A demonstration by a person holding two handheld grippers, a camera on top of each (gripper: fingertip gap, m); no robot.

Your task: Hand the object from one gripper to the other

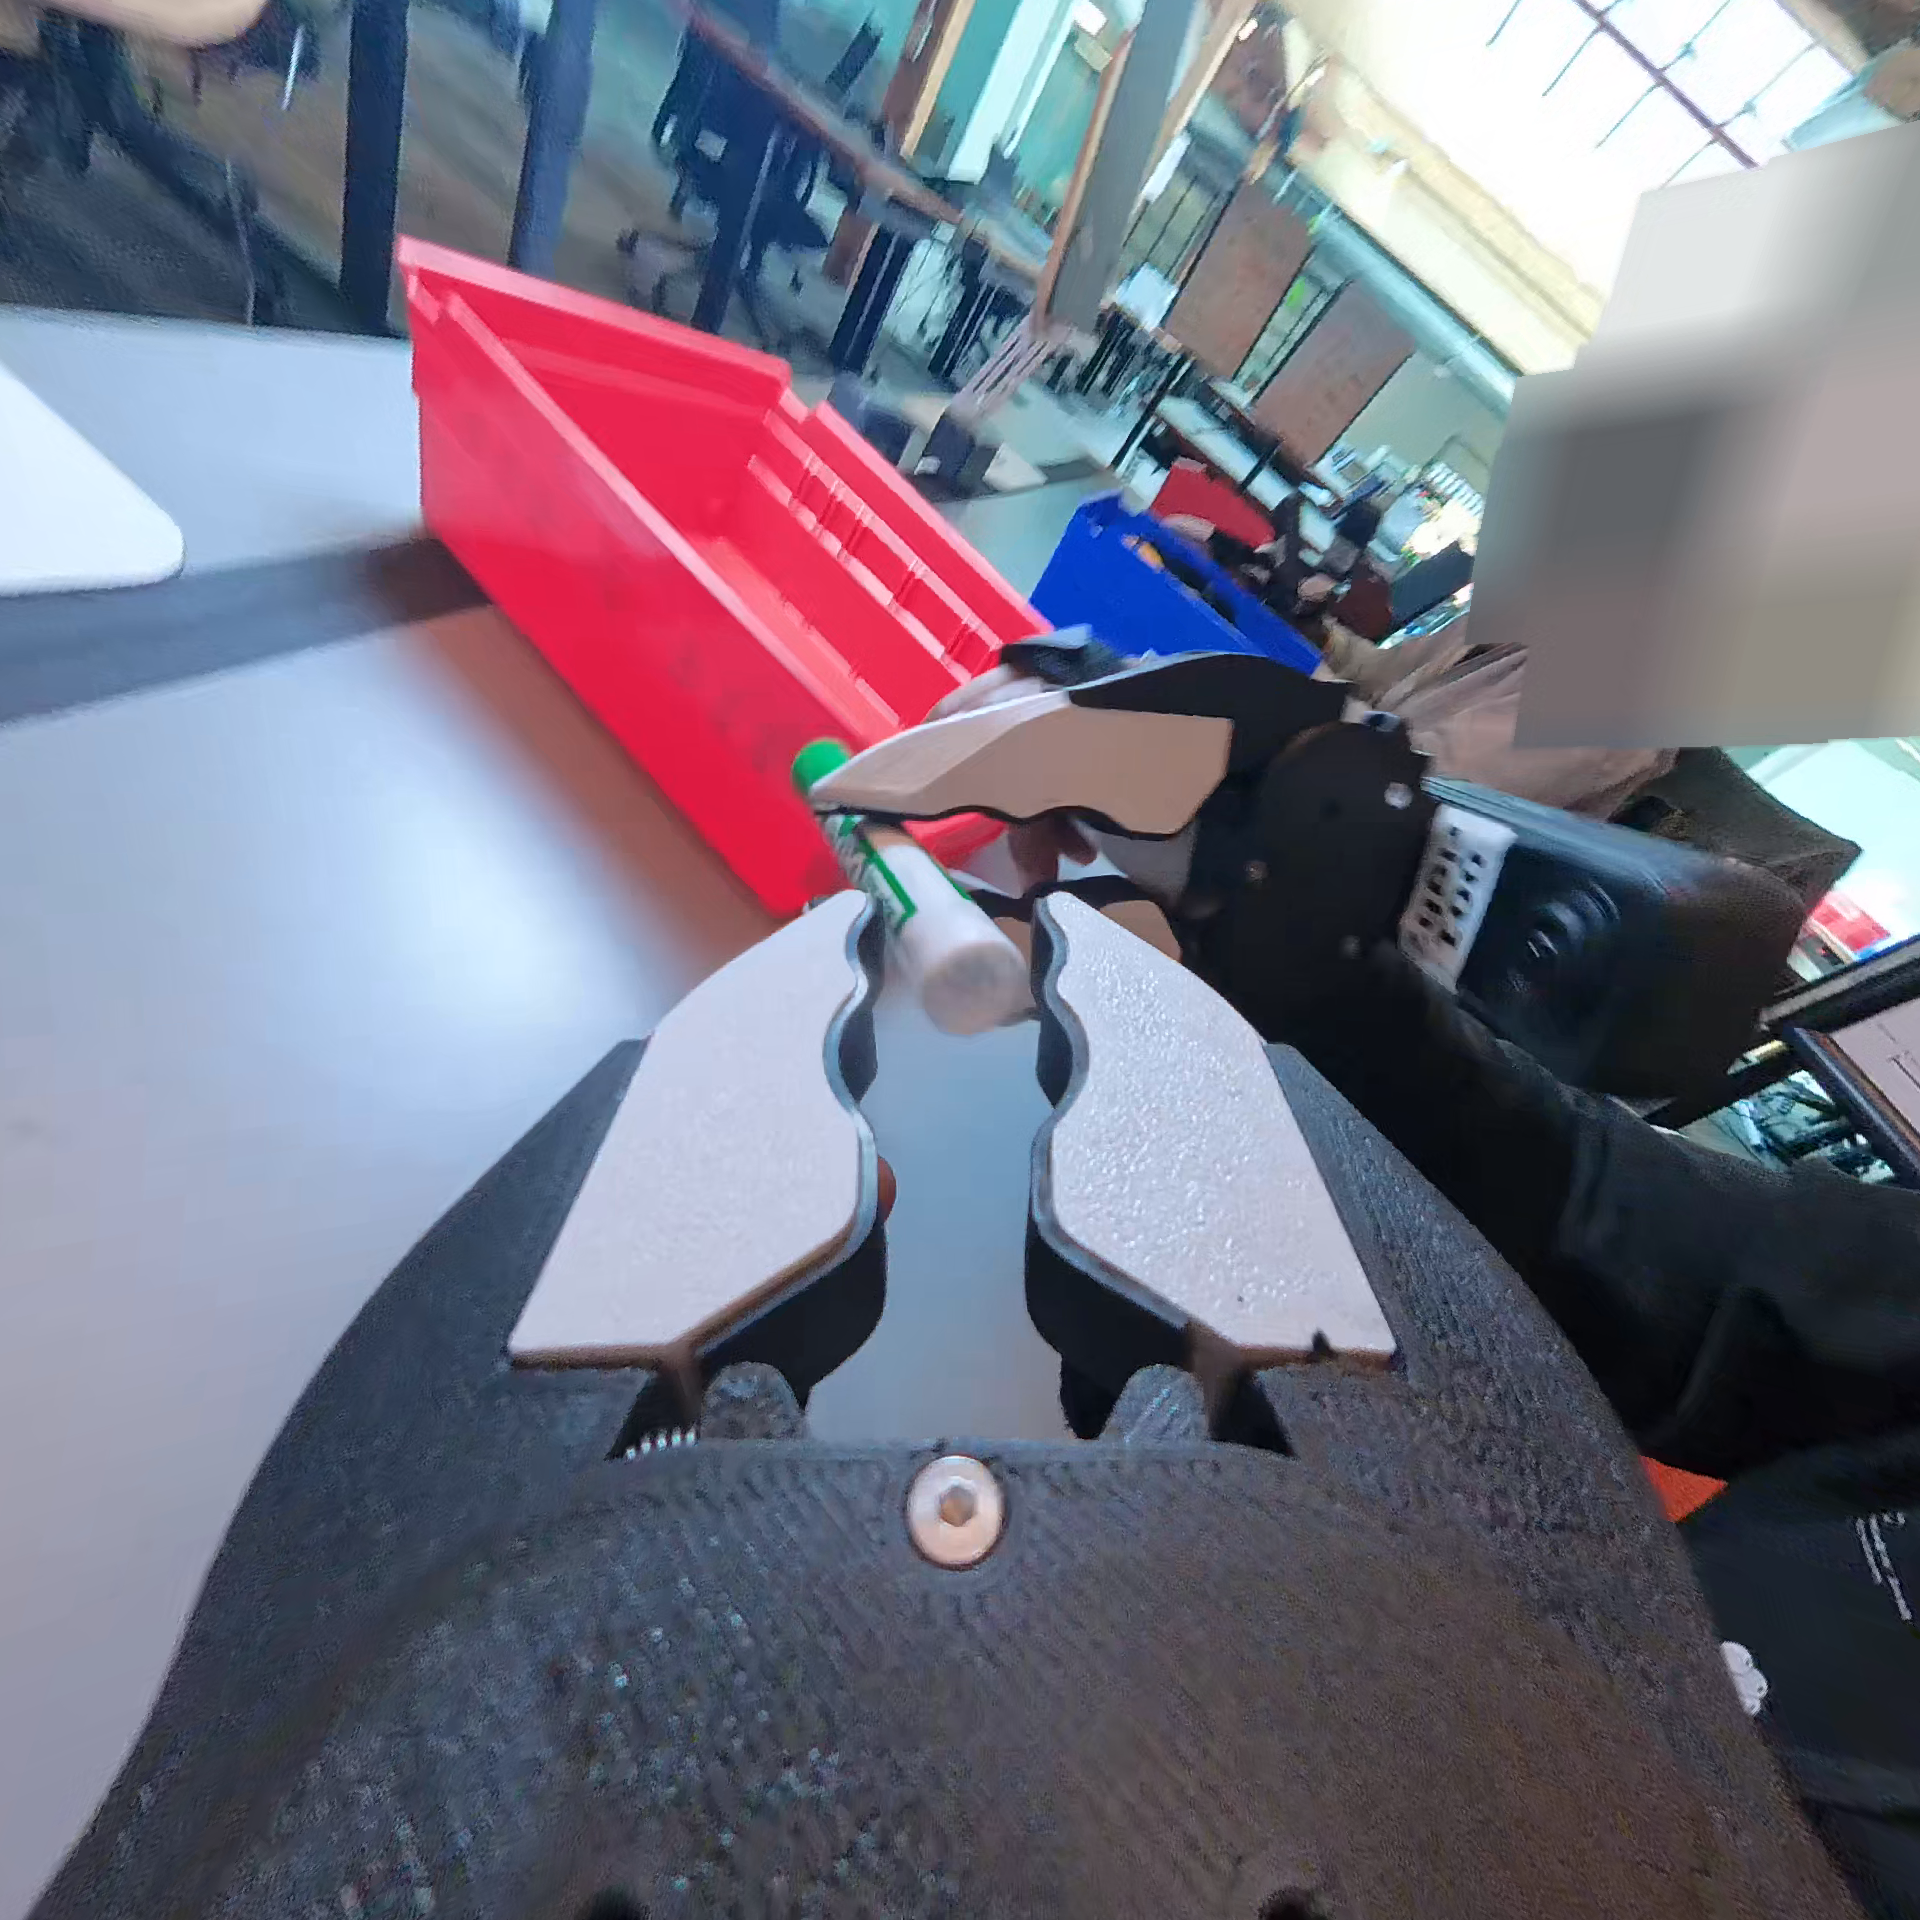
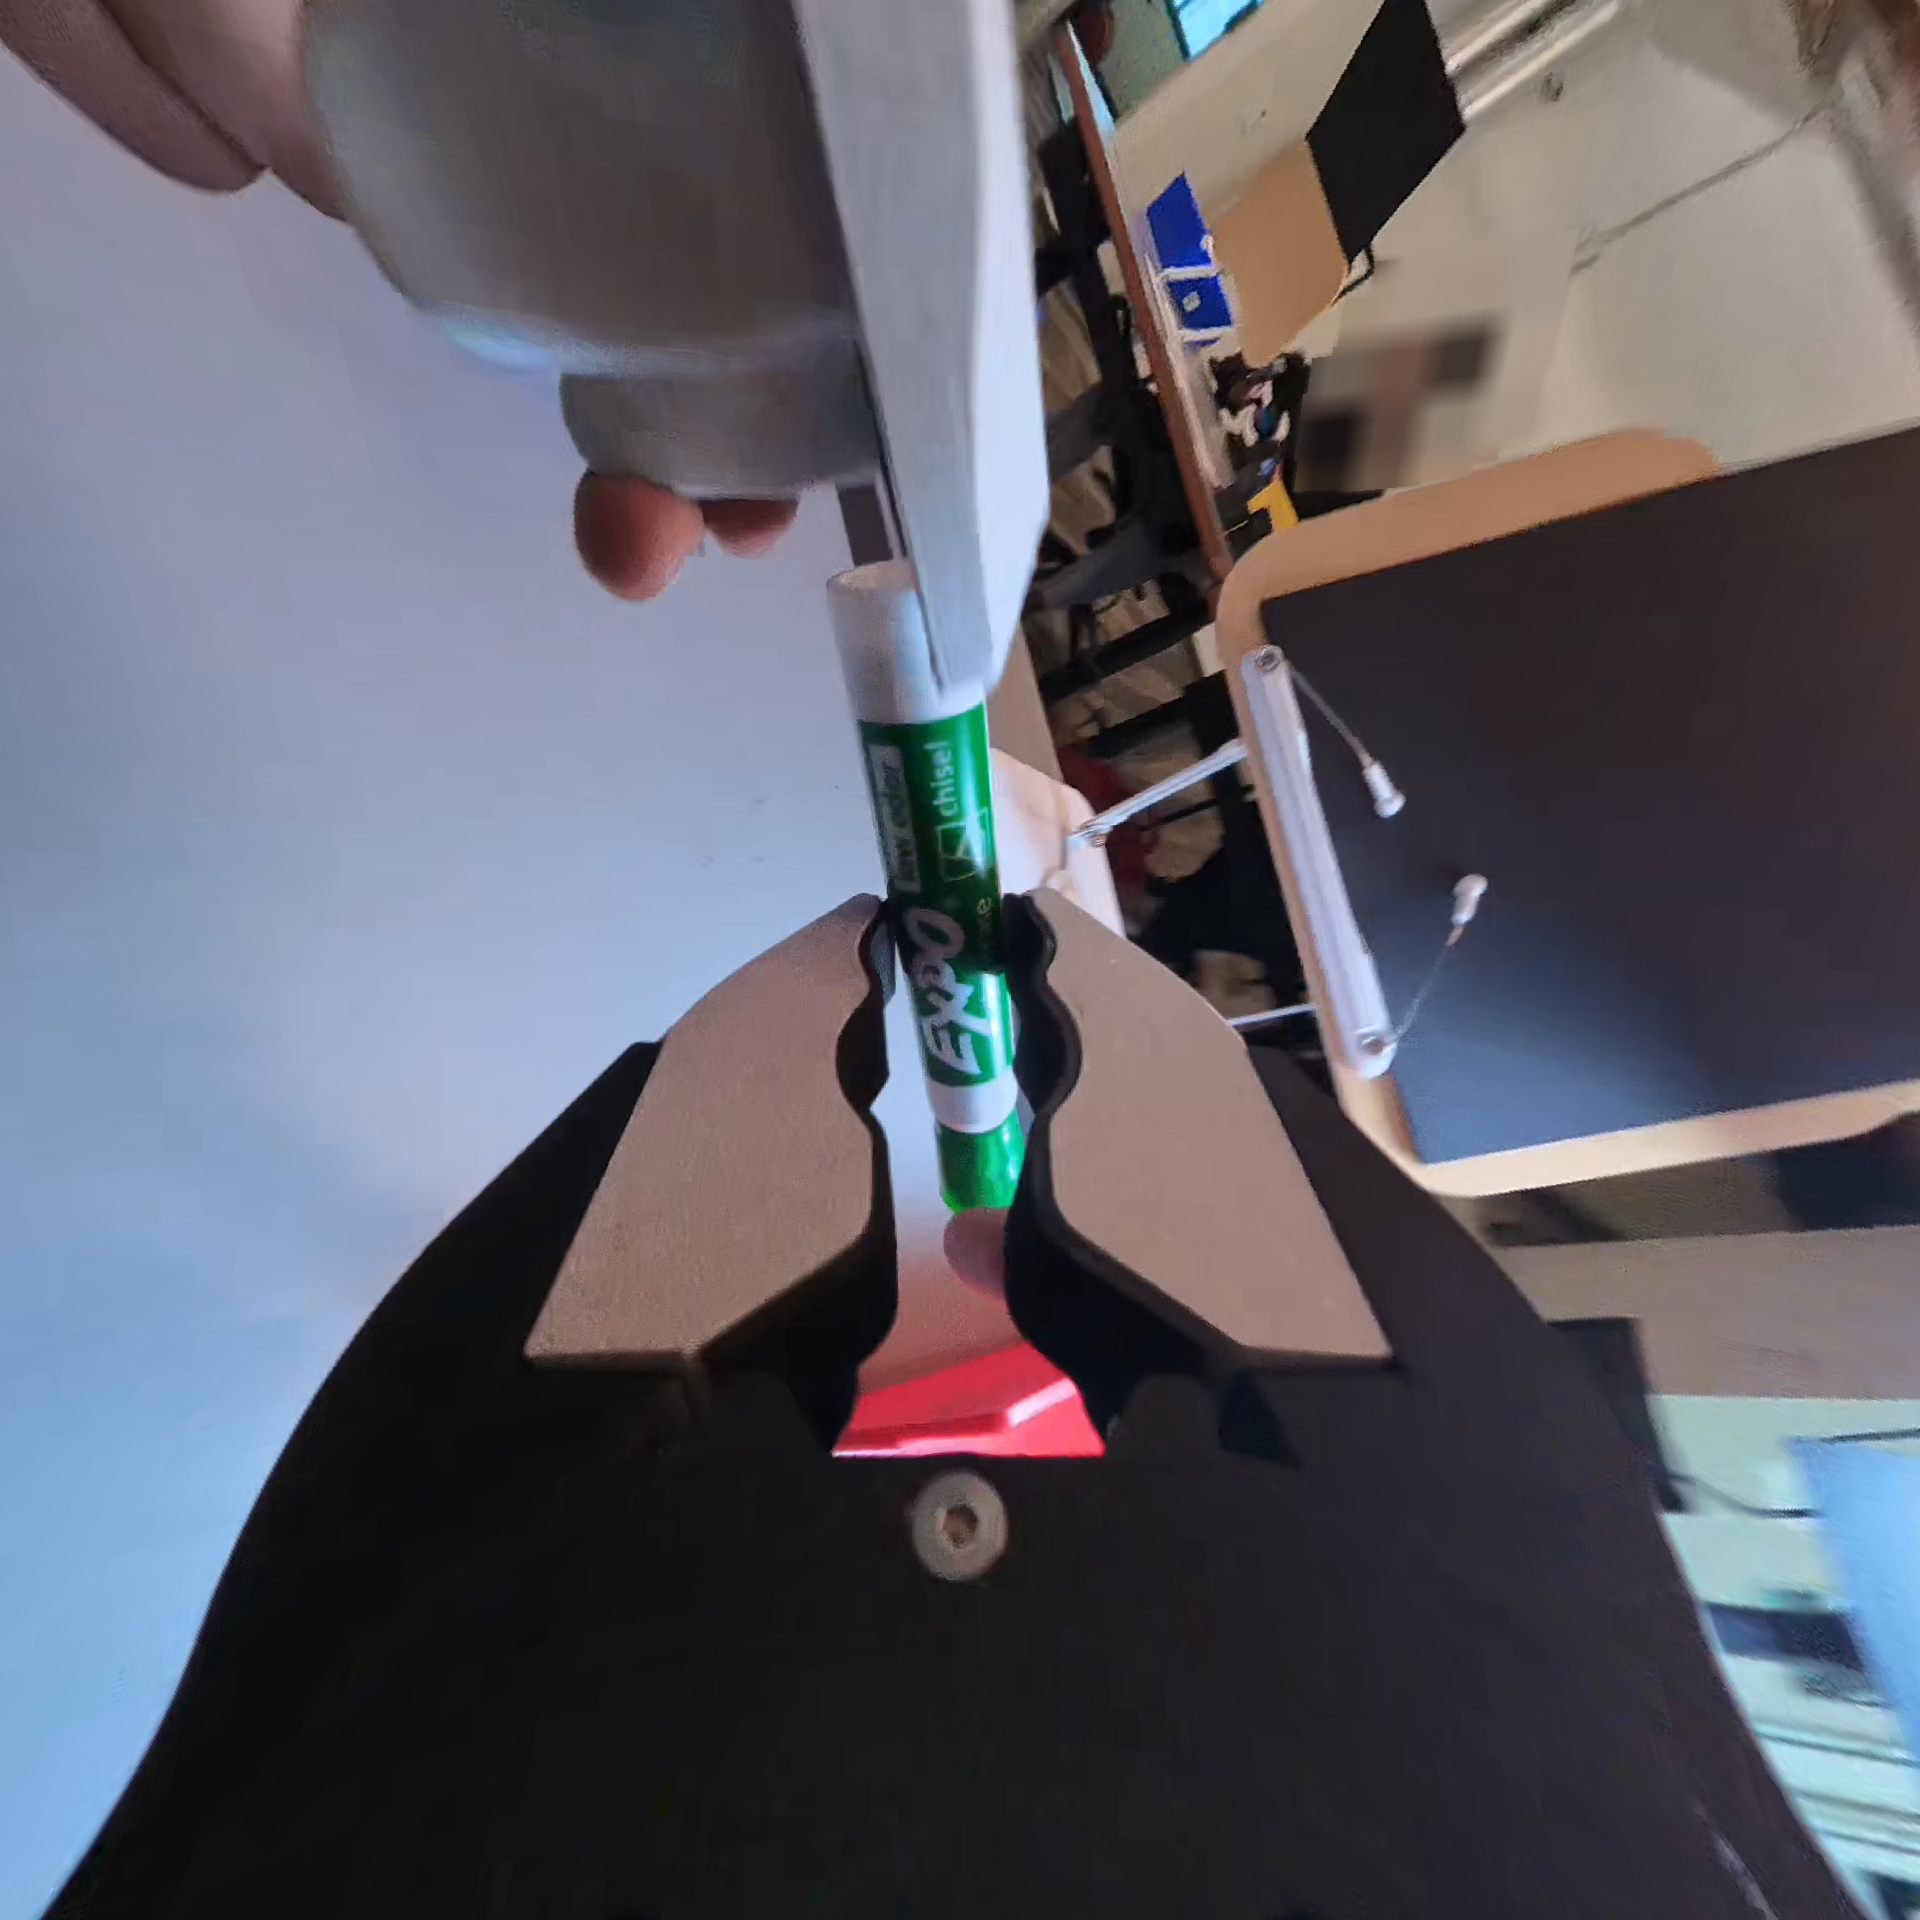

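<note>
Pale tabletop (image 1: pixel 260 935) lies beneath both grippers, with a red bin (image 1: pixel 665 582) and a blue bin (image 1: pixel 1132 592) beyond them and an open workroom behind. Right gripper (image 2: pixel 951 920) pinches the marker (image 2: pixel 940 831) across its labelled barrel, jaws pressed against it on both sides; the green cap end points back between those jaws toward the gripper body, and the white butt end projects forward past the tips. Left gripper (image 1: pixel 951 914) has its jaws spread, and the white butt end of the marker (image 1: pixel 961 961) sits in the gap between the tips, close to the left-hand finger and apart from the right-hand one; no contact can be confirmed. Marker's long axis crosses the left jaw gap obliquely, running forward and away toward the right gripper (image 1: pixel 831 805). In the right wrist view one finger of the left gripper (image 2: pixel 956 582) overlaps the white end. Judged step: the left jaws have yet to close on the white end, after which the right could let go.
</note>
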